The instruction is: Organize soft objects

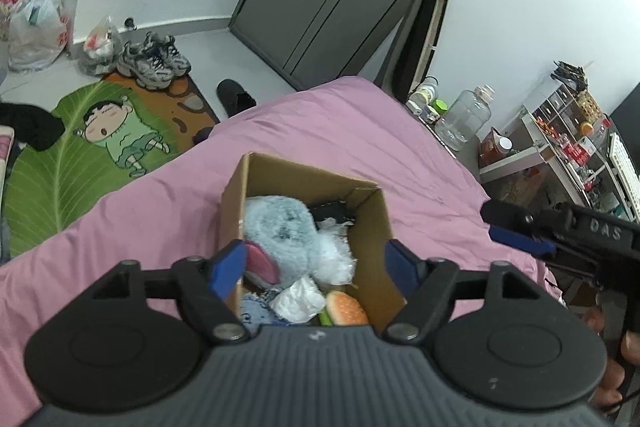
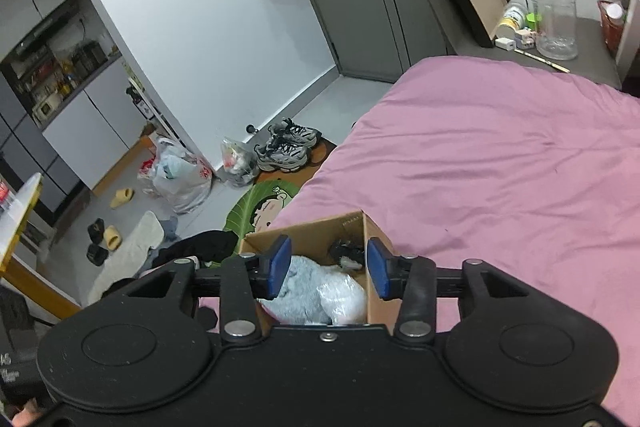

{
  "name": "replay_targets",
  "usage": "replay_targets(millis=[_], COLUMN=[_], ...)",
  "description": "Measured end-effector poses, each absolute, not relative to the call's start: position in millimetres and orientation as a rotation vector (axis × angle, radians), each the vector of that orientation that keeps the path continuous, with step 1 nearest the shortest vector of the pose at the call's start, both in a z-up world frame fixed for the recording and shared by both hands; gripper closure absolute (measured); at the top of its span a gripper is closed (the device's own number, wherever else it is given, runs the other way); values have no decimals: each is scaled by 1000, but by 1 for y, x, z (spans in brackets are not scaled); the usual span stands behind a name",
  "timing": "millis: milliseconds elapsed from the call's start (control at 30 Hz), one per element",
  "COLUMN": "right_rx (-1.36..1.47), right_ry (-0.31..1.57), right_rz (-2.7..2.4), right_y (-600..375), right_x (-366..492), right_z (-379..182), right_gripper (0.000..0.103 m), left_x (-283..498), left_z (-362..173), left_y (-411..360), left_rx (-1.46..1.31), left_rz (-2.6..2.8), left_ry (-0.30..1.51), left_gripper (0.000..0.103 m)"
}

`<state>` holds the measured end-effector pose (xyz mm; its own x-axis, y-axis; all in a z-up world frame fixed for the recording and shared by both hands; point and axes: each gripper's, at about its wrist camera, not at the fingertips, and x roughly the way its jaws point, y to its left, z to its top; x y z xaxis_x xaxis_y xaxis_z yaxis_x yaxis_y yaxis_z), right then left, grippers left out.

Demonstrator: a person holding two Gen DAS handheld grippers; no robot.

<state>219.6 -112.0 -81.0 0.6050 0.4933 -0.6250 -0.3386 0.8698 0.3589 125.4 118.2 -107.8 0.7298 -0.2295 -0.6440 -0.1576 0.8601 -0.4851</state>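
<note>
my two views are evenly lit by soft daylight, shadows faint, no glare; fisheye bends the edges, corners go black, focus stays sharp

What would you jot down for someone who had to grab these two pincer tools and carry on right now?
Left gripper: open, empty, above the cardboard box.
Right gripper: open, empty, also over the box.
The box sits on the pink bedspread. Inside: a blue-grey plush toy, white fluffy stuff, a crumpled white item, a toy burger, something black at the far corner.
Done: several soft things are already boxed.
Left: no loose soft objects show on the bed in either view; look beyond these views before stopping.
</note>
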Motion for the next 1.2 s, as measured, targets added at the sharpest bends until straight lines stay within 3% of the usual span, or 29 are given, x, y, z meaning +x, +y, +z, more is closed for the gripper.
replay_targets(millis=[433,600,800,967,1200], right_rx=[260,257,254,247,226], right_ry=[813,793,768,757,729], right_rz=[542,572,601,628,664], right_y=[-159,-174,-191,-202,-212], right_x=[195,181,162,144,121], right_z=[-59,-43,-23,-10,7], right_gripper=[38,19,6,0,0], left_x=[101,85,58,35,2], left_z=[-65,-41,-14,0,17], left_y=[95,92,88,81,69], left_rx=[-446,-399,-369,-341,-288], left_rz=[7,22,30,58,96], left_ry=[793,787,757,745,722], left_gripper=[16,15,11,10,2])
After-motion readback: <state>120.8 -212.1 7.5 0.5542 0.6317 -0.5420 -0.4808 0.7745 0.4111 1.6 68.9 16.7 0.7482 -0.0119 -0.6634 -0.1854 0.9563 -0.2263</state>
